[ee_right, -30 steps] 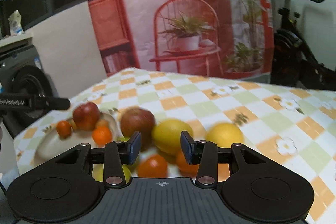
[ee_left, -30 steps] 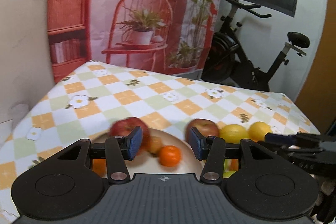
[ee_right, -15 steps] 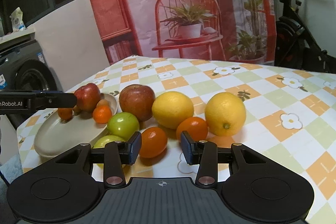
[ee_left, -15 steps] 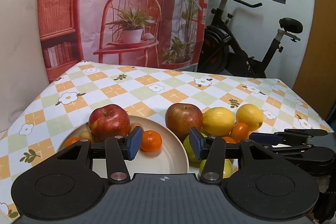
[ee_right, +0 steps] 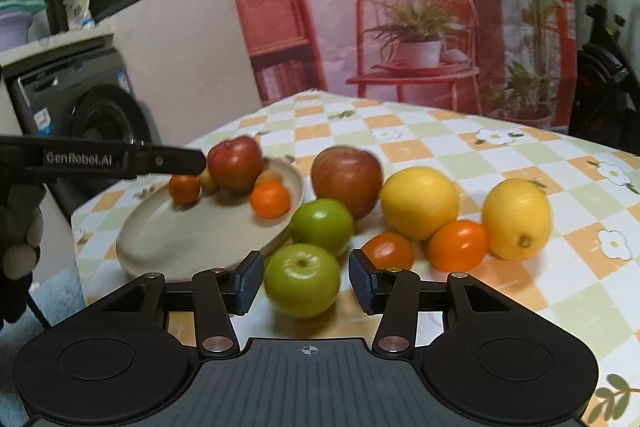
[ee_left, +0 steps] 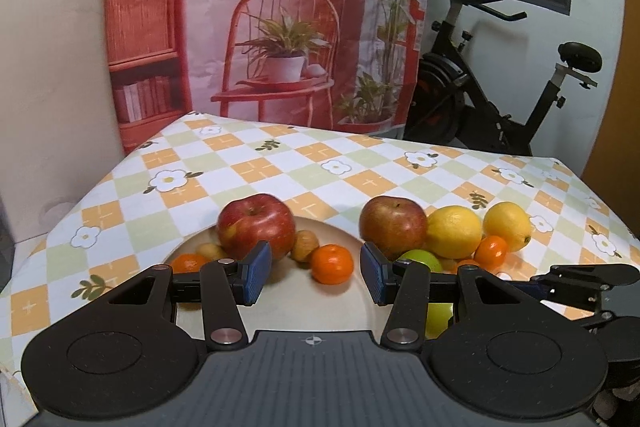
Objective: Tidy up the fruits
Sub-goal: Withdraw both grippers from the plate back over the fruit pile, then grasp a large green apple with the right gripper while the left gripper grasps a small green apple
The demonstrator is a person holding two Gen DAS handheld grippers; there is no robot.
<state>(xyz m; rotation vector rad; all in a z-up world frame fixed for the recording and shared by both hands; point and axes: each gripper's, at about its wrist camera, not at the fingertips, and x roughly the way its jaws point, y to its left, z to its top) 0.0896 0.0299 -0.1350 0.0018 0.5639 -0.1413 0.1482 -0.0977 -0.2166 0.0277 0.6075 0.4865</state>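
Over the last half-second I brought the right claw (ee_right: 306, 281) down and in, so its released jaws now bracketed the near green apple (ee_right: 302, 279) on the worktop (ee_right: 440, 131), pads just beside it, not yet closed. The left claw (ee_left: 316, 277) had dropped lower over the beige plate (ee_left: 304, 311), also released and holding nothing, with the red apple (ee_left: 256, 225) and a mandarin (ee_left: 332, 263) resting on the plate ahead. I judged the green apple lined up for pickup, most fruit still off the plate.

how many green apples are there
2: one green apple on the cloth between the right gripper's open jaws, the other green apple just behind it beside the plate.
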